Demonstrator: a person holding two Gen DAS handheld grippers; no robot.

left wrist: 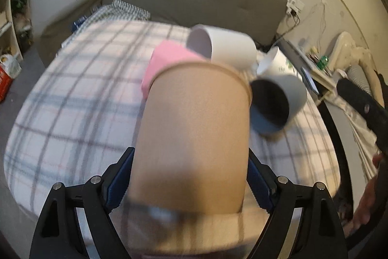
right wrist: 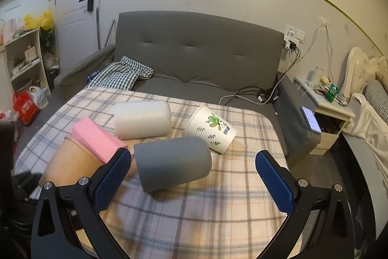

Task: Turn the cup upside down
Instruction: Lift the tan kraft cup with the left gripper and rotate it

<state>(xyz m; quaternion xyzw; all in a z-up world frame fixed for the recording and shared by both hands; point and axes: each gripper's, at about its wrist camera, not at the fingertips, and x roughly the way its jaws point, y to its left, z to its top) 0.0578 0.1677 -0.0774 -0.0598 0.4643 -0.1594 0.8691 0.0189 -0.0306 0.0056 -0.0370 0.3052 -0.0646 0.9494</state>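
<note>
Left gripper (left wrist: 189, 176): clamping the tan paper cup (left wrist: 194, 135) at lower centre of the left wrist view, rim pointing away. Right gripper (right wrist: 194, 176): hanging spread wide and empty over the plaid blanket (right wrist: 194, 215). Grey cup (right wrist: 172, 162), white cup (right wrist: 143, 119), leaf-print cup (right wrist: 211, 129) and pink block (right wrist: 97, 138): lying mid-frame, on their sides.

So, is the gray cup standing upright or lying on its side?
On its side. The gray cup lies on the plaid blanket, its dark mouth facing sideways in the left wrist view.
</note>
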